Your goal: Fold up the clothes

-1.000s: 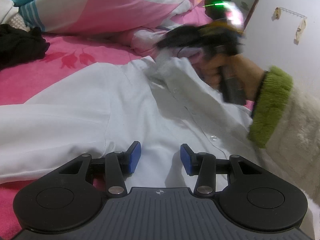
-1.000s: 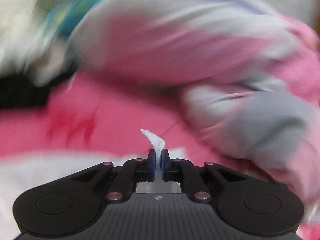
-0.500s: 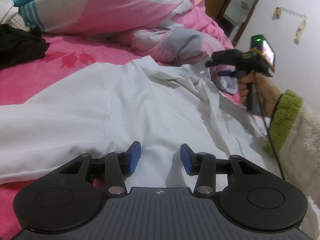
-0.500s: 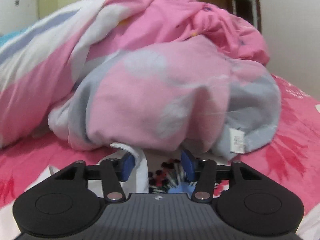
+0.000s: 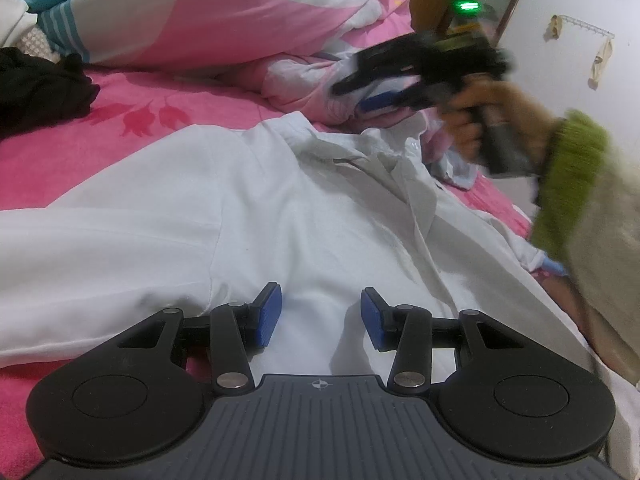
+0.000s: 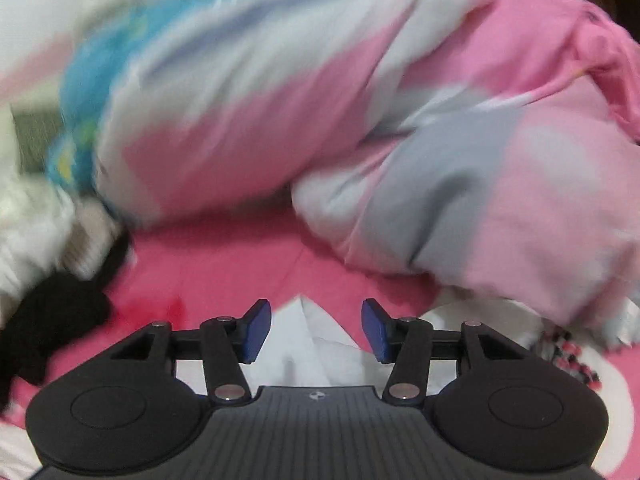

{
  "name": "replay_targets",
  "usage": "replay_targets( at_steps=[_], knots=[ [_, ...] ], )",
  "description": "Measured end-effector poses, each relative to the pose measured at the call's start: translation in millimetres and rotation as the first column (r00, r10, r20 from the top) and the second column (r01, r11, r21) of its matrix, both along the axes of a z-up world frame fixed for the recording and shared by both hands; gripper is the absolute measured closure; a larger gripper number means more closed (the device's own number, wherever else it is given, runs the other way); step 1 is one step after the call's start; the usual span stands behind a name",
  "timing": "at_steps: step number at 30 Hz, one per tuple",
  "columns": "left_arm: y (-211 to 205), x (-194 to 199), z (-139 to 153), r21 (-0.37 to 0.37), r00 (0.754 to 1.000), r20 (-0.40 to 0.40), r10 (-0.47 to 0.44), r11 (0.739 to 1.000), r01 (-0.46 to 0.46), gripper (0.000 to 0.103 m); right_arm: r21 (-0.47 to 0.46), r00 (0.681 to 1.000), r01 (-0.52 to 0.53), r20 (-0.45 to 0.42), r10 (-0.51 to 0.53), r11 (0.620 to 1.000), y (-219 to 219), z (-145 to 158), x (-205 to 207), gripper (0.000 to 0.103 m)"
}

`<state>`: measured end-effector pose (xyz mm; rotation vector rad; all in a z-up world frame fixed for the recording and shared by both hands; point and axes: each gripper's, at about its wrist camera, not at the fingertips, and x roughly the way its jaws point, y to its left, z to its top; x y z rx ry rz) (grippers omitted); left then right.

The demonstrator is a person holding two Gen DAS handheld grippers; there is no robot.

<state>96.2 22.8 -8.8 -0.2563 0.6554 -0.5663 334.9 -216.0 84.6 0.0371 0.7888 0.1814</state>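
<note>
- Swung back toward upper centre of the left wrist view since half a second ago: right gripper [image 5: 372,92], blurred with motion, jaws spread and carrying nothing; a second ago pinched a white fabric tip.
- Unchanged over that second: left gripper [image 5: 320,314], low at bottom centre, fingers parted and empty, hovering over the white shirt [image 5: 256,208].
- Spread across the middle of the left view on the pink bedsheet [image 5: 132,112]: shirt lying flat, sleeve out to the left edge, collar [image 5: 384,156] rumpled at centre right.
- Seen between the right gripper's [image 6: 316,330] blue pads [image 6: 256,330] at bottom centre: a white point of collar or shoulder, not gripped.
- Behind, along the top: bunched pink quilt [image 5: 224,12]; at left edge, black garment [image 5: 40,88].
- Judged step: smoothing and squaring the collar end, shirt lying unfolded.
- Next move likely calls for closing on a shoulder or collar edge without snagging the quilt.
</note>
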Motion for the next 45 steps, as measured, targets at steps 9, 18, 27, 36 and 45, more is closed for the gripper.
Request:
replay_targets(
  at_steps=[9, 18, 27, 36, 45],
  knots=[
    [0, 0, -1, -0.001, 1.000, 0.000, -0.003, 1.000, 0.003, 0.058, 0.204, 0.979, 0.054, -0.204, -0.012, 0.977, 16, -21, 54, 0.050],
    [-1, -2, -1, -0.001, 1.000, 0.002, -0.002, 1.000, 0.002, 0.058, 0.106, 0.965, 0.053, -0.261, -0.024, 0.993, 41, -45, 66, 0.089],
    [-2, -4, 0, -0.001, 1.000, 0.000, -0.002, 1.000, 0.002, 0.058, 0.006, 0.966, -0.240, 0.104, 0.238, 0.971, 85, -22, 44, 0.100],
    [1, -2, -1, -0.014, 1.000, -0.005, -0.004, 1.000, 0.004, 0.057, -0.113, 0.982, -0.173, 0.058, 0.180, 0.979, 86, -49, 65, 0.053],
    [0, -1, -2, -0.005, 1.000, -0.002, -0.003, 1.000, 0.003, 0.057, 0.068, 0.985, 0.065, 0.153, -0.075, 0.996, -18, 33, -31, 0.033]
  ],
)
